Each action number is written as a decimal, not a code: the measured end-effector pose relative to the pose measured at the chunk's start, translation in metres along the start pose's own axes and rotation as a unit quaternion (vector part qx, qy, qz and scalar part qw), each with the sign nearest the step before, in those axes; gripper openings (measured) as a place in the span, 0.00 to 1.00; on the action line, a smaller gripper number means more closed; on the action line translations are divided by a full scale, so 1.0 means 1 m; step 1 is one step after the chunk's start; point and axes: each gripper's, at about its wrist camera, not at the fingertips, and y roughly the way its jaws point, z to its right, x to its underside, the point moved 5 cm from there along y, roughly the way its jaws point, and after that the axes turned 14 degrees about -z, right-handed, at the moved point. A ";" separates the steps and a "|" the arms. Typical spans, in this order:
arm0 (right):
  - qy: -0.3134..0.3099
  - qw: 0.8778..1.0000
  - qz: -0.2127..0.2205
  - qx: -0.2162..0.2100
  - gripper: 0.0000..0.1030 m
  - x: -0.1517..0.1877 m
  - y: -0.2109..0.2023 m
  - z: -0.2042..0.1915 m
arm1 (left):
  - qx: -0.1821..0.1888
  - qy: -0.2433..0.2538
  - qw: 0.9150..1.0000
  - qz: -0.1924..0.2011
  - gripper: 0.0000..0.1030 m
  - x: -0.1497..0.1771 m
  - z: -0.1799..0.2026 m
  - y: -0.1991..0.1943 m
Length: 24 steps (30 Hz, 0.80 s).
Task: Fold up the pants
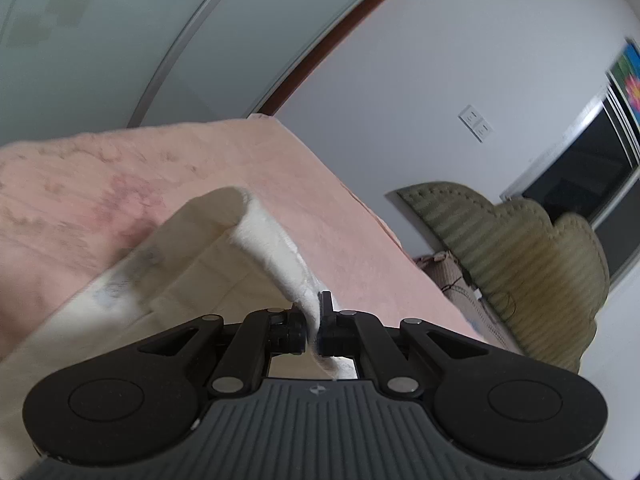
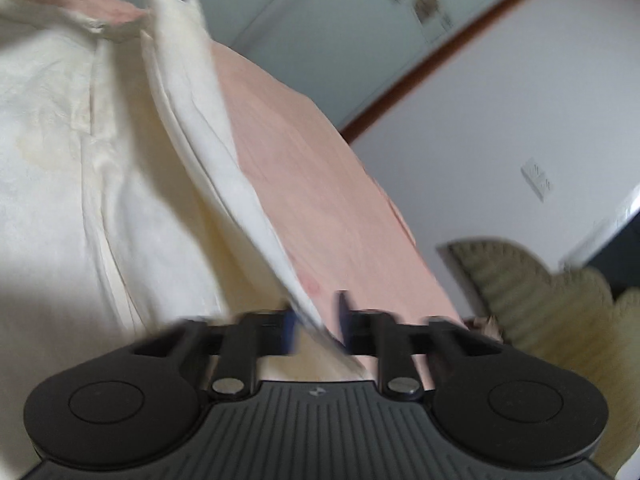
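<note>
Both grippers lift an edge of the cream cotton pants (image 2: 120, 160) off the pink bedspread (image 1: 280, 184). The left gripper (image 1: 315, 320) is clamped tight on it; the right gripper (image 2: 318, 320) stands slightly apart around its blurred edge, so its hold is uncertain. Next likely move: carrying the edge across evenly.

White wall (image 1: 420, 60) with a switch plate (image 1: 476, 123), green ribbed cushion (image 1: 520, 256), dark window (image 1: 580, 160).

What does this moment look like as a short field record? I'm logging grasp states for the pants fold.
garment: cream pants, partly lifted off the pink bed cover
left gripper: jaws shut on a pants edge
right gripper: a pants edge runs between the jaws; frame blurred, closure unclear
fabric between grippers: stretched edge
background: olive cushioned chair, wall socket
</note>
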 end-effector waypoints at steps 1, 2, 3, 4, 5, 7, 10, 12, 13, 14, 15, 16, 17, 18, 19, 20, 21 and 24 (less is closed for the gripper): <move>-0.010 1.000 0.006 0.007 0.07 0.000 -0.009 -0.003 | -0.005 0.011 1.000 0.002 0.04 0.004 -0.002 -0.008; -0.023 1.000 0.012 0.014 0.06 0.002 -0.021 -0.009 | -0.011 0.020 1.000 0.003 0.04 0.007 -0.003 -0.014; -0.032 0.999 0.016 0.018 0.06 0.003 -0.032 -0.015 | -0.014 0.027 1.000 0.001 0.04 0.011 -0.005 -0.021; -0.039 0.999 0.022 0.018 0.06 0.006 -0.044 -0.021 | -0.017 0.035 0.999 -0.003 0.04 0.014 -0.007 -0.028; -0.044 0.999 0.029 0.015 0.06 0.007 -0.058 -0.027 | -0.021 0.044 0.999 -0.007 0.04 0.018 -0.010 -0.034; -0.050 0.998 0.038 0.008 0.06 0.016 -0.086 -0.035 | -0.029 0.065 0.997 -0.016 0.05 0.025 -0.015 -0.048; -0.061 0.997 0.050 -0.007 0.05 0.027 -0.123 -0.053 | -0.044 0.099 0.994 -0.027 0.06 0.039 -0.026 -0.067; -0.067 0.996 0.053 -0.022 0.05 0.032 -0.142 -0.065 | -0.055 0.114 0.991 -0.034 0.06 0.049 -0.033 -0.076; -0.071 0.996 0.054 -0.028 0.05 0.035 -0.149 -0.072 | -0.059 0.118 0.991 -0.038 0.06 0.055 -0.037 -0.081; -0.074 0.995 0.055 -0.035 0.05 0.037 -0.155 -0.078 | -0.061 0.120 0.990 -0.040 0.06 0.061 -0.040 -0.084; -0.076 0.995 0.053 -0.043 0.05 0.040 -0.160 -0.085 | -0.064 0.120 0.990 -0.042 0.06 0.066 -0.045 -0.088; -0.077 0.995 0.052 -0.048 0.05 0.043 -0.163 -0.090 | -0.065 0.117 0.990 -0.045 0.06 0.072 -0.050 -0.091; -0.078 0.994 0.050 -0.054 0.05 0.046 -0.165 -0.095 | -0.067 0.116 0.990 -0.047 0.06 0.078 -0.053 -0.093; -0.079 0.994 0.048 -0.057 0.05 0.049 -0.168 -0.099 | -0.072 0.117 0.989 -0.049 0.06 0.083 -0.057 -0.094; -0.080 0.994 0.045 -0.061 0.05 0.051 -0.169 -0.103 | -0.079 0.119 0.988 -0.051 0.06 0.088 -0.060 -0.094; -0.079 0.994 0.043 -0.067 0.05 0.053 -0.170 -0.105 | -0.086 0.121 0.987 -0.055 0.06 0.093 -0.063 -0.094; -0.076 0.993 0.040 -0.075 0.05 0.055 -0.172 -0.109 | -0.092 0.121 0.987 -0.060 0.06 0.097 -0.068 -0.095; -0.081 0.993 0.035 -0.080 0.05 0.057 -0.175 -0.115 | -0.104 0.124 0.985 -0.067 0.06 0.103 -0.075 -0.093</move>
